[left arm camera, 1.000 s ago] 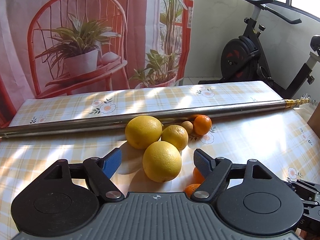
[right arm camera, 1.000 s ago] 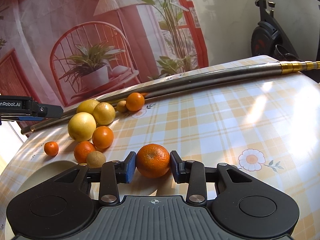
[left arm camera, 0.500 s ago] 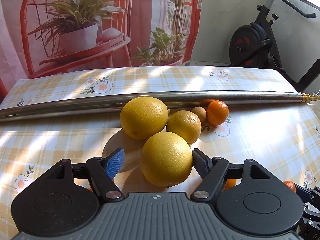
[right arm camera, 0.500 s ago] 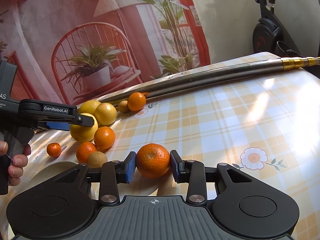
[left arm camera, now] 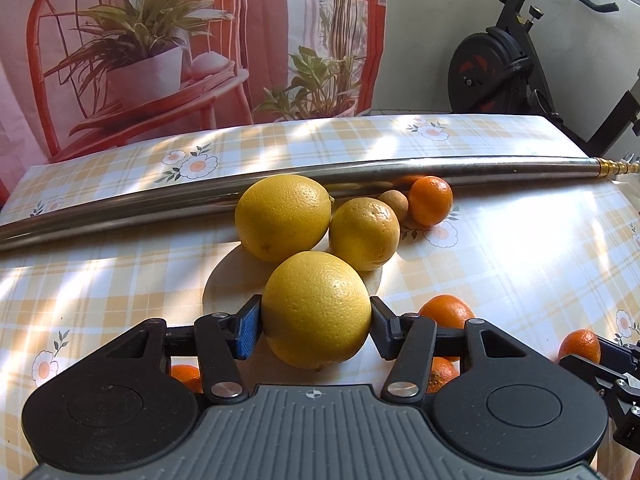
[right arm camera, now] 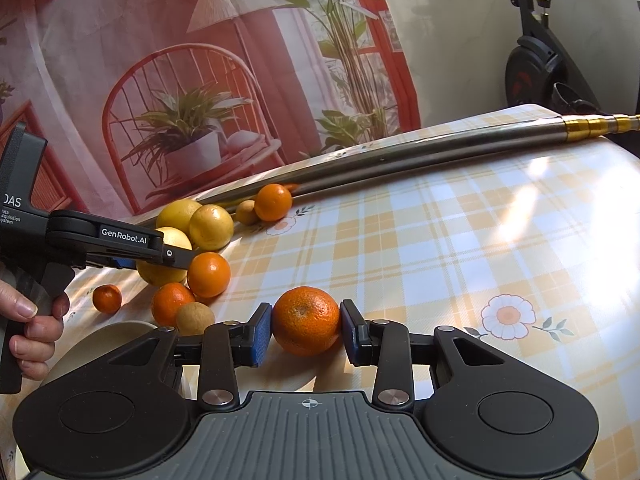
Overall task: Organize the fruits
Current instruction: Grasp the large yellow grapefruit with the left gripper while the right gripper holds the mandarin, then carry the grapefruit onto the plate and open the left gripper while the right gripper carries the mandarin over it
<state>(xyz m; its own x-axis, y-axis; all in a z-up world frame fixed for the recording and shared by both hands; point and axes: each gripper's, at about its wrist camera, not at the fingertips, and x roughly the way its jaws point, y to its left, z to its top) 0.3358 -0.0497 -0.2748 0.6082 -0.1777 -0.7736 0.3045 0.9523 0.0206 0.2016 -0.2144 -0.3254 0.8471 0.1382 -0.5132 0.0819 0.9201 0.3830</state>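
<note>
In my left hand, my left tool (left arm camera: 316, 330) is closing on a large round yellow citrus fruit (left arm camera: 317, 309) at the lower middle of the left wrist view; both pads already touch its sides, and it looks to sit on the worktop (left arm camera: 100, 280) with the checked yellow floral cloth. Just behind it lie two more yellow fruits, a small brown round fruit (left arm camera: 394, 205) and a small orange mandarin (left arm camera: 430, 200), all close to a long steel pipe (left arm camera: 460, 168) that crosses the frame.

In the right wrist view, a loose group of fruits lies at the middle left, with a pale round plate (right arm camera: 100, 340) at the lower left edge, which shows no fruit on the part I can see. At the lower middle, my right tool (right arm camera: 306, 334) holds narrow on a bright orange mandarin (right arm camera: 307, 320), which rests on the cloth.

I judge the task is at an early stage: two fruits are gripped, nothing looks sorted yet, and most fruits wait in one mixed heap.
</note>
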